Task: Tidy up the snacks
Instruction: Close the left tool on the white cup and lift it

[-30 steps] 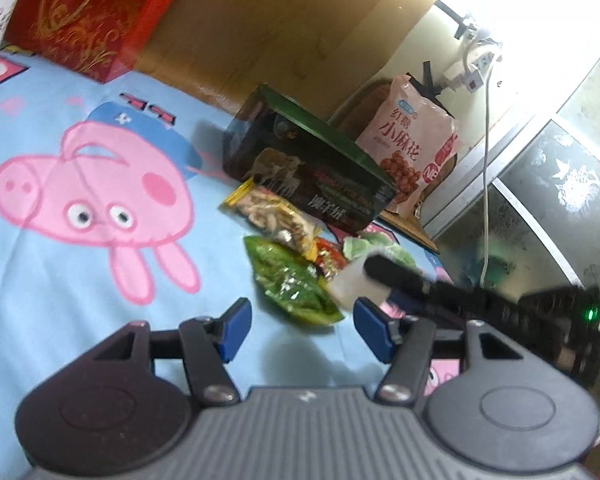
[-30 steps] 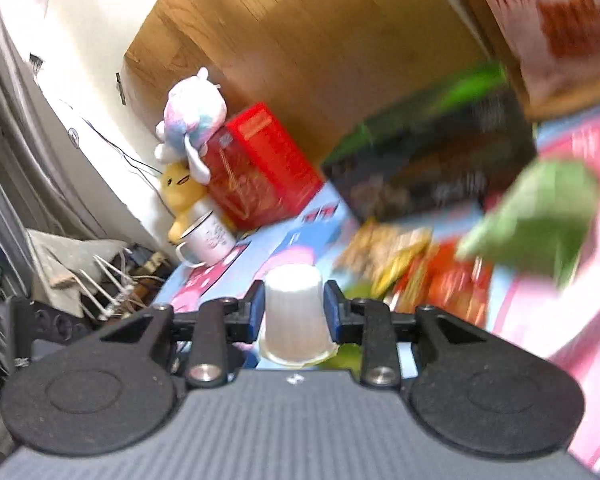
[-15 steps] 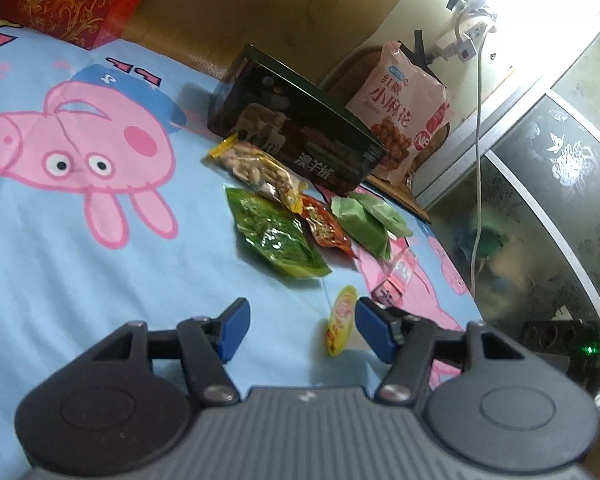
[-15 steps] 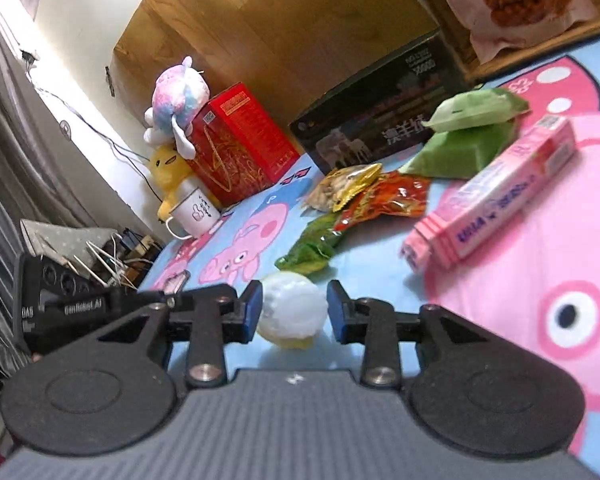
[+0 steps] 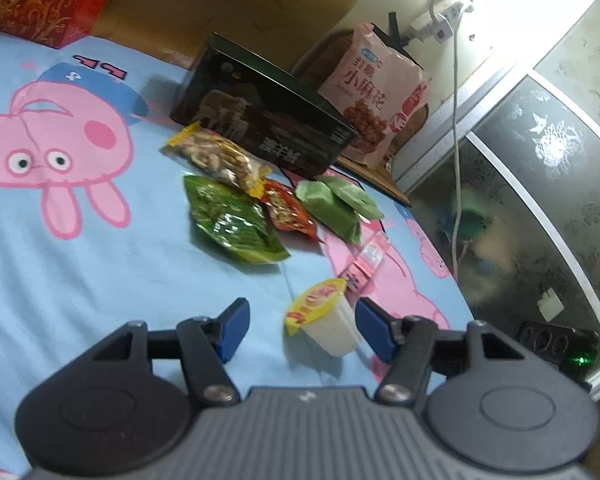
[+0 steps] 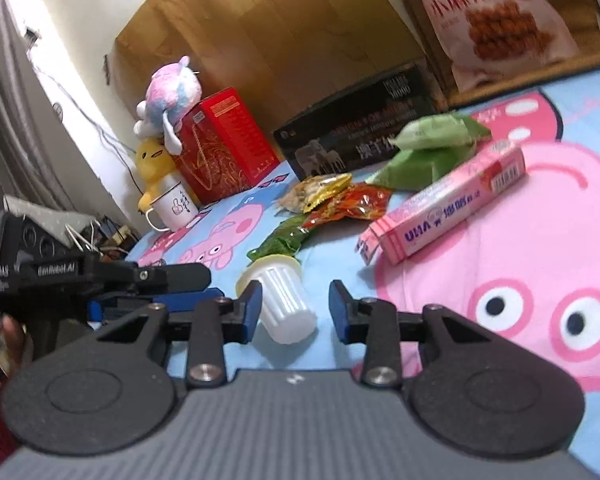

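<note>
— Looking at my right gripper (image 6: 294, 306): the jaws have just been opening, and the small white ribbed plastic jelly cup (image 6: 282, 302) that was pinched between them a second ago now lies on its side on the light-blue cartoon-pig bedsheet (image 6: 500, 380). It sits between the blue pads, just beside the left one, with a clear gap at the right one.

— And your left?

— My left gripper (image 5: 298, 328) has its jaws parted at a middling width, holding nothing. The cup (image 5: 326, 322), yellow foil lid (image 5: 316, 302) facing the snacks, has come to lie just inside its right pad; a second ago that spot held only sheet.

— Poses?

— Both grippers point shallowly down at the bed. Beyond the cup lie the green foil packet (image 5: 232, 220), the red packet (image 5: 288, 210), the pink carton (image 6: 444, 210) and the dark rectangular box (image 5: 260, 124).
</note>
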The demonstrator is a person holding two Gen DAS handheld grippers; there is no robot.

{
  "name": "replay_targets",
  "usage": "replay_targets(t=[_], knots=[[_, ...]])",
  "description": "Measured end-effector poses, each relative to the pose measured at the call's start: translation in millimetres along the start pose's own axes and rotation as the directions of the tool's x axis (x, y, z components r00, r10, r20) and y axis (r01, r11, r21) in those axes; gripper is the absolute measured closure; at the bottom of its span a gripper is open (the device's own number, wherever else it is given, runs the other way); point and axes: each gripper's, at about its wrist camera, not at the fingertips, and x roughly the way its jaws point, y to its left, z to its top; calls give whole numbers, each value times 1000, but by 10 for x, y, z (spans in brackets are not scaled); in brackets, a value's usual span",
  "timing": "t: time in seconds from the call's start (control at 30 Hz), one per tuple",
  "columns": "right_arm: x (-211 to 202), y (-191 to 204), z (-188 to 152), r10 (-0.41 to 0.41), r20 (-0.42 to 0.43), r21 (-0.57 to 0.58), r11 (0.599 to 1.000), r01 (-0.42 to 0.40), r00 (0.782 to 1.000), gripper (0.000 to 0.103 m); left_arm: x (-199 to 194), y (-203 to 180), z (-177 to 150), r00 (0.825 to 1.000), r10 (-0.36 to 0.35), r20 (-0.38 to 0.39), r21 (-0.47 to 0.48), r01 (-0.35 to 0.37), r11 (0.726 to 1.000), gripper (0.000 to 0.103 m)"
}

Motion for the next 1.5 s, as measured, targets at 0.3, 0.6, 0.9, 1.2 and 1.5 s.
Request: replay_targets(t=[0.3,0.6,0.9,1.2,1.5], knots=[[-24,224,-108,-40,-22,-262,964,33,999,51,106,-204,20,1000,-5,-20,66,7,998,40],[159,396,-271,-129,-47,-420,902,98,990,52,358,-198,15,997,4,-75,84,3,996,43],[174,338,-191,-163,-45,-428,894,128,986,70,327,-148,-24,998,10,-68,99,-3,995,61],[160,379,-174,-185,-24,-467,871,153,982,68,273,-166,-47,997,2,-74,100,6,995,61],[199,333,-146,-192,-42,-466,872,151,980,59,313,-160,63,998,11,-58,97,-5,995,46]])
